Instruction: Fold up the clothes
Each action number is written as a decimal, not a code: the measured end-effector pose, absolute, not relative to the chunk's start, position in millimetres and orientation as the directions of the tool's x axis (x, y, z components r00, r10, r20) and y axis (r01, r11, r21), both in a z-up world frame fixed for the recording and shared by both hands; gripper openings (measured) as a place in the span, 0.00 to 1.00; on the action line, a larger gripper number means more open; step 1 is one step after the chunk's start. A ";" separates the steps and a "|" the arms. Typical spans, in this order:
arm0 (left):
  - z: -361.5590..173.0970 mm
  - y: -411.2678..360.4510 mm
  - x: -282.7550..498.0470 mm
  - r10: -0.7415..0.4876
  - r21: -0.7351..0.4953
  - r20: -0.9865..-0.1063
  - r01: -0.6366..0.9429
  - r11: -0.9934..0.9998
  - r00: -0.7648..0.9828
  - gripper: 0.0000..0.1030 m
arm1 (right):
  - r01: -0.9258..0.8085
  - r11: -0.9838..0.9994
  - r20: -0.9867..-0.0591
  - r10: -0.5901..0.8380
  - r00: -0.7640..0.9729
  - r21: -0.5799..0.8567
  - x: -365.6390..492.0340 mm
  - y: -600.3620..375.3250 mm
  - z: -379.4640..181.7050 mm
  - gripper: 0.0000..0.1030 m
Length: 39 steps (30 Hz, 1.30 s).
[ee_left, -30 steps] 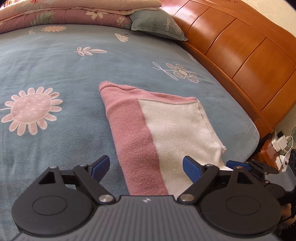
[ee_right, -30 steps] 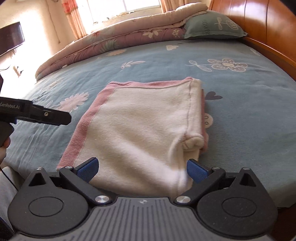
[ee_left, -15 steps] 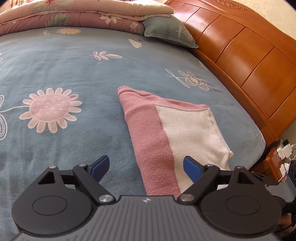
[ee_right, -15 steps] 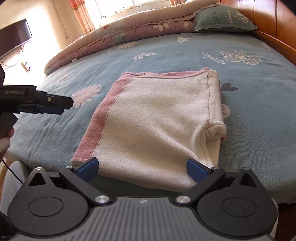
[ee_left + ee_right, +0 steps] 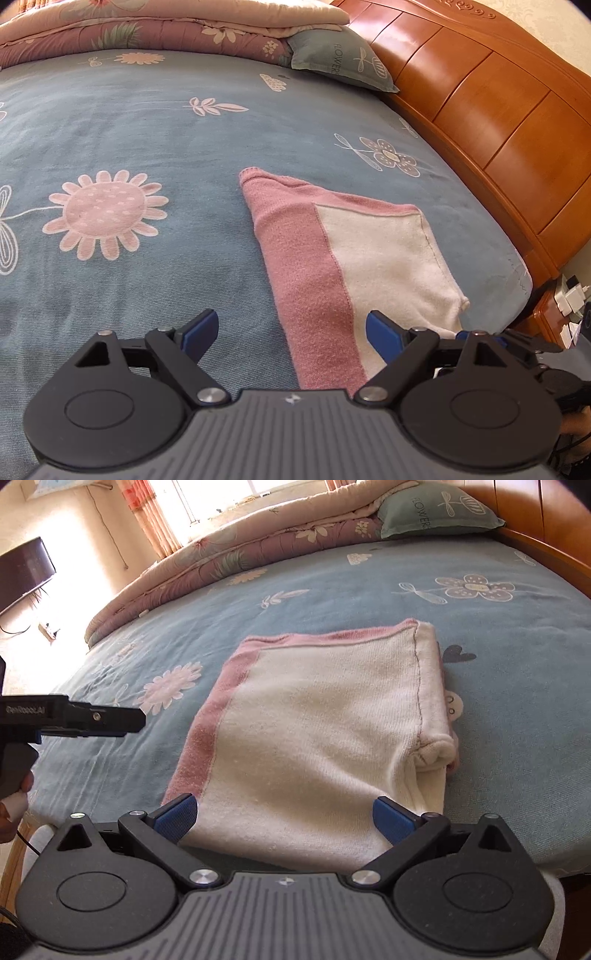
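Your left claw (image 5: 291, 334) stands wide, its blue-padded fingers (image 5: 201, 328) spread with nothing pressed between them, hovering above the near edge of the folded pink-and-white knitted garment (image 5: 354, 258). Your right claw (image 5: 284, 818) is just as wide and empty, its blue pads framing the near hem of the same garment, which from this side shows a broad white panel with a pink band down its left edge and along its far edge. In the right wrist view the left claw reaches in from the left as a black bar above the bedsheet, with part of your hand (image 5: 11, 805) on its grip. The garment lies flat near the corner of the bed, folded into a rough rectangle, a rolled cuff bulging at its right side. Under it spreads the dusty-blue bedsheet printed with pale pink daisies and small leaves (image 5: 129, 140), smooth and nearly unwrinkled. At the far end of the bed lies a folded mauve floral quilt (image 5: 147, 33) with a grey-green pillow lettered FLOWERS (image 5: 340, 61) beside it. A curved orange-brown panelled wooden headboard (image 5: 498, 122) runs along the right. Beyond the bed you have a sunlit window with orange curtains (image 5: 147, 513) and a dark flat screen (image 5: 22, 572) on the cream wall.
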<state>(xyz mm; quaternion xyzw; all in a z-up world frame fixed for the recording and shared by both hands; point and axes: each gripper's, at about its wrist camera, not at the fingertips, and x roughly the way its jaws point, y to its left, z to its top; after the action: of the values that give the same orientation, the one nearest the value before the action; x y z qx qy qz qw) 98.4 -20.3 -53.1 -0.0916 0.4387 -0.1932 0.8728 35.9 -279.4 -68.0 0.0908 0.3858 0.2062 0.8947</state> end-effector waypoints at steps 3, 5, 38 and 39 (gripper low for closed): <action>-53.6 -20.0 99.6 -0.416 -0.330 -0.729 0.254 0.909 0.543 0.85 | -0.317 0.899 -0.606 0.438 0.664 0.302 46.7 -278.5 -49.7 1.00; -53.6 -20.6 99.4 -0.418 -0.330 -0.728 0.257 0.908 0.543 0.85 | -0.302 0.911 -0.616 0.412 0.671 0.281 62.2 -275.4 -50.8 1.00; -55.9 -105.8 147.0 -0.547 -0.366 -0.718 0.435 0.823 0.431 0.86 | -0.205 0.936 -0.669 0.349 0.657 0.287 92.2 -297.9 -80.7 1.00; -62.6 -108.7 151.3 -0.558 -0.386 -0.719 0.430 0.816 0.413 0.86 | -0.201 0.937 -0.667 0.346 0.660 0.287 91.9 -299.9 -82.1 1.00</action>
<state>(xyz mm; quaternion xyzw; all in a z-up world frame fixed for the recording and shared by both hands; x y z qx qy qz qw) 151.3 -108.7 -62.6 -0.0706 0.4542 -0.2950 0.8376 91.9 -299.9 -82.1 0.0947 0.3838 0.1508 0.9061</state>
